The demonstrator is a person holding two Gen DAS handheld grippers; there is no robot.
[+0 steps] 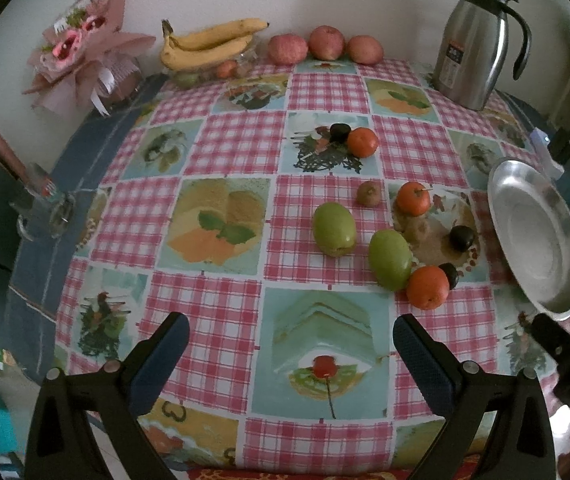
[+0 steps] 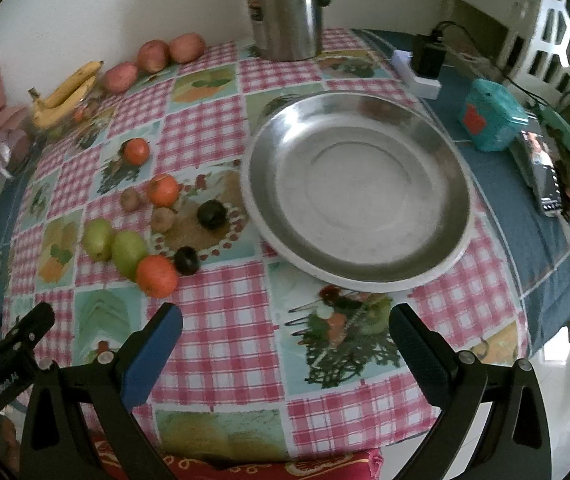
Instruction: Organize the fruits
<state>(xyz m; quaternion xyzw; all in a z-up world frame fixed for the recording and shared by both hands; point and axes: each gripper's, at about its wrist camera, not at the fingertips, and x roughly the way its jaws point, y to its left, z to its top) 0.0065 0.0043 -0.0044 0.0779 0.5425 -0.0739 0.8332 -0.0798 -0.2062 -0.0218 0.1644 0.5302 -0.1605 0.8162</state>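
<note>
Loose fruit lies on the checked tablecloth: two green fruits (image 1: pixel 333 229) (image 1: pixel 389 260), three oranges (image 1: pixel 428 287) (image 1: pixel 413 199) (image 1: pixel 362 142), dark plums (image 1: pixel 461 238) and a small brown fruit (image 1: pixel 368 193). The same cluster shows in the right wrist view, with the near orange (image 2: pixel 157 276) and green fruits (image 2: pixel 128 253). An empty steel plate (image 2: pixel 417 128) (image 1: pixel 503 184) sits to the right of the fruit. My left gripper (image 1: pixel 291 330) is open and empty above the table's near edge. My right gripper (image 2: pixel 285 320) is open and empty in front of the plate.
Bananas (image 1: pixel 209 46) on a glass dish and three apples (image 1: pixel 327 42) line the back wall. A steel thermos jug (image 1: pixel 475 40) stands at the back right. A pink bouquet (image 1: pixel 81 44) is at the back left. A teal box (image 2: pixel 493 120), charger and phone lie right of the plate.
</note>
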